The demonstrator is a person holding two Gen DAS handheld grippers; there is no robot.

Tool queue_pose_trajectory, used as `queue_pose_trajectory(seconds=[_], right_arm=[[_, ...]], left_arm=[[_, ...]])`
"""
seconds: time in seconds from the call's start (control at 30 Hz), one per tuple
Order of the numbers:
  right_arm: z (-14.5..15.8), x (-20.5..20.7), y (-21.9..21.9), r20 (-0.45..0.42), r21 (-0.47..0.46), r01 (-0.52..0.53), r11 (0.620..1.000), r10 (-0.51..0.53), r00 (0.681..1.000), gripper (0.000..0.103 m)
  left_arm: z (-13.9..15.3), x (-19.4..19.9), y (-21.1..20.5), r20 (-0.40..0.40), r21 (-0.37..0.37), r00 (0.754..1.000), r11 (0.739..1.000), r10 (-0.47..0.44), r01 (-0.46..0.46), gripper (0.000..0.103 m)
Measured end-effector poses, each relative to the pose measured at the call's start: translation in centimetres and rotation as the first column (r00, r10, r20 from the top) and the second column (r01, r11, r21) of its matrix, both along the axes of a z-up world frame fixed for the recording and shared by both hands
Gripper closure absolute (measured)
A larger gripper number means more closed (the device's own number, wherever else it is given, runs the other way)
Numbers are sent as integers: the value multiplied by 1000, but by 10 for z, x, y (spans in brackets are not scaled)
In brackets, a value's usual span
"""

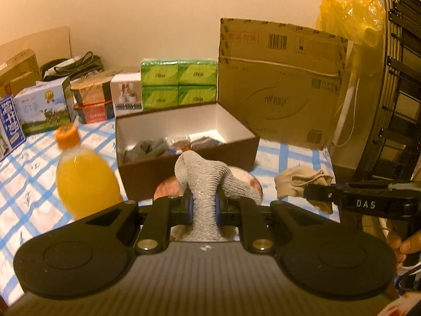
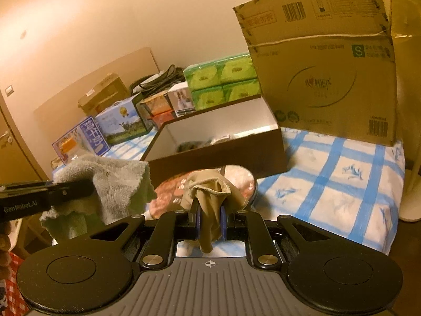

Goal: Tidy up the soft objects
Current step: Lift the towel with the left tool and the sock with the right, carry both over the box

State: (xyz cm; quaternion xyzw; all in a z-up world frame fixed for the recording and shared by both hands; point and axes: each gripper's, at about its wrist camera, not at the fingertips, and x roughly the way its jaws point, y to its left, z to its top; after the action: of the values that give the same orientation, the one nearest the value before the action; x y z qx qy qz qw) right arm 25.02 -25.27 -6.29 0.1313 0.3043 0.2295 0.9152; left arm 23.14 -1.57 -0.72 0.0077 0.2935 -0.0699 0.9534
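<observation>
Socks are heading for the open brown box (image 1: 184, 168): we are pinching the grey sock (image 1: 204, 184) in our left fingers (image 1: 204, 205) and the beige sock (image 2: 210, 197) in our right fingers (image 2: 210, 218), lifted above the table for dropping inside.

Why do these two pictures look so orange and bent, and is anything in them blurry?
Left wrist view: warm yellowish room light tints everything; the fisheye lens bows the big cardboard box and dark corners frame the picture; the orange juice bottle is smeared by blur. Right wrist view: same warm cast, a bright glow on the wall, the brown open box bent by the lens, the milk cartons soft.
</observation>
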Motion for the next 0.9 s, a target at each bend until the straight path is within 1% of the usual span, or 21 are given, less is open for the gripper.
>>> queue_pose_trajectory(seconds=[0.13, 0.3, 0.63, 0.9], right_arm=[[5, 24, -3, -6, 12, -10, 1000, 10, 1000, 89], [12, 56, -4, -8, 23, -13, 1000, 14, 1000, 89], [23, 125, 1, 6, 11, -20, 1000, 20, 1000, 89], [27, 176, 18, 8, -17, -42, 999, 42, 999, 89]], left_arm=[[10, 27, -3, 20, 26, 1000, 1000, 4, -4, 90], [18, 65, -4, 23, 66, 999, 997, 28, -29, 90], [28, 144, -1, 20, 97, 996, 991, 86, -87, 90], [31, 204, 2, 10, 113, 989, 982, 148, -149, 90]])
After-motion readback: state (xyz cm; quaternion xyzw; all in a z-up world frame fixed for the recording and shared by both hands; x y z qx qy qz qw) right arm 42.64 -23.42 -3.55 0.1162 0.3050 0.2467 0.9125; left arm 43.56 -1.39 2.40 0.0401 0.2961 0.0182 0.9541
